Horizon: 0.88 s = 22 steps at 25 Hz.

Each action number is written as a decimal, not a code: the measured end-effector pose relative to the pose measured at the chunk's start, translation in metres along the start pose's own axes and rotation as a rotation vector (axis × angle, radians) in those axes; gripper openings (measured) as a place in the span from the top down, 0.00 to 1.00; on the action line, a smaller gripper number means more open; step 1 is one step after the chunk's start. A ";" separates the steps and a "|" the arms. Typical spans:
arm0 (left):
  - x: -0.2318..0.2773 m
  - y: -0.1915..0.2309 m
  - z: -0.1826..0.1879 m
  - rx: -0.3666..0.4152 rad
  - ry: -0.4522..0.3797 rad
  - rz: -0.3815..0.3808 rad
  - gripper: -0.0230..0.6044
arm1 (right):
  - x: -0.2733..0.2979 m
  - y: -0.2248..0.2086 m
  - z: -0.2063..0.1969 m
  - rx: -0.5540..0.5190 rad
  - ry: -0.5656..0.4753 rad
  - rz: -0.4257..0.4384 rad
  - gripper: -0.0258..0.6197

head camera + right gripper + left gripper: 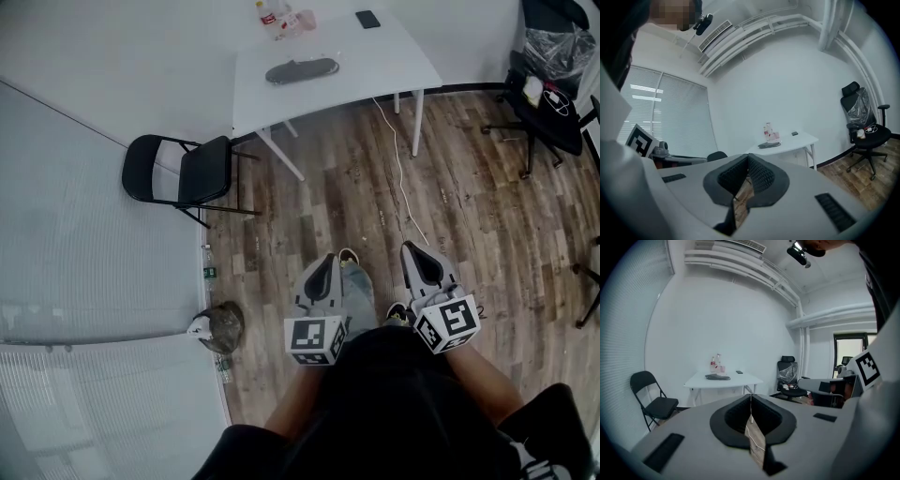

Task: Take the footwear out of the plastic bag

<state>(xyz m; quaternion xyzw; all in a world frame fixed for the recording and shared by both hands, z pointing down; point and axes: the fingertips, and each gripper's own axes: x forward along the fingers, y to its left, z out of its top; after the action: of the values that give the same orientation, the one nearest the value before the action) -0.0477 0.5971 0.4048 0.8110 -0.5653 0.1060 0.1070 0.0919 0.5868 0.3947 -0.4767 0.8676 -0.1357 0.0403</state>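
The step in hand looks like the approach, since nothing is gripped yet. At the left a black folding chair (183,172) stands between the person and the table (394,56), so the walk-up is best kept to the chair's right, over open floor. The left hand-held gripper (326,262) hangs close to the person's body with its jaws pressed together on nothing; it needs opening before it reaches the table. The bagged footwear (302,70), a dark flat bundle, lies on the table well apart from both tools, just in front of some bottles (277,19), so a low reach from the near edge should avoid knocking them. The right hand-held gripper (412,248) is likewise closed and empty. A sensible plan is one tool pinning the plastic while the other draws the footwear out. A white cable (401,178) trails across the floor on the right and is worth stepping around
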 end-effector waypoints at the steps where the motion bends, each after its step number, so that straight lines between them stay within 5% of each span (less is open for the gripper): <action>1: 0.005 0.003 0.002 0.000 -0.004 -0.006 0.93 | 0.005 -0.001 0.001 -0.003 0.002 -0.002 0.93; 16: 0.089 0.083 0.033 -0.167 -0.014 -0.010 0.93 | 0.103 -0.035 0.009 -0.055 0.049 -0.042 0.93; 22: 0.136 0.123 0.061 -0.162 -0.030 -0.030 0.93 | 0.157 -0.051 0.030 -0.067 0.024 -0.083 0.93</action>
<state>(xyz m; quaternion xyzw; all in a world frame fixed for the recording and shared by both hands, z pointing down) -0.1139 0.4155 0.3929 0.8095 -0.5615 0.0459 0.1653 0.0546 0.4238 0.3894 -0.5118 0.8515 -0.1139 0.0082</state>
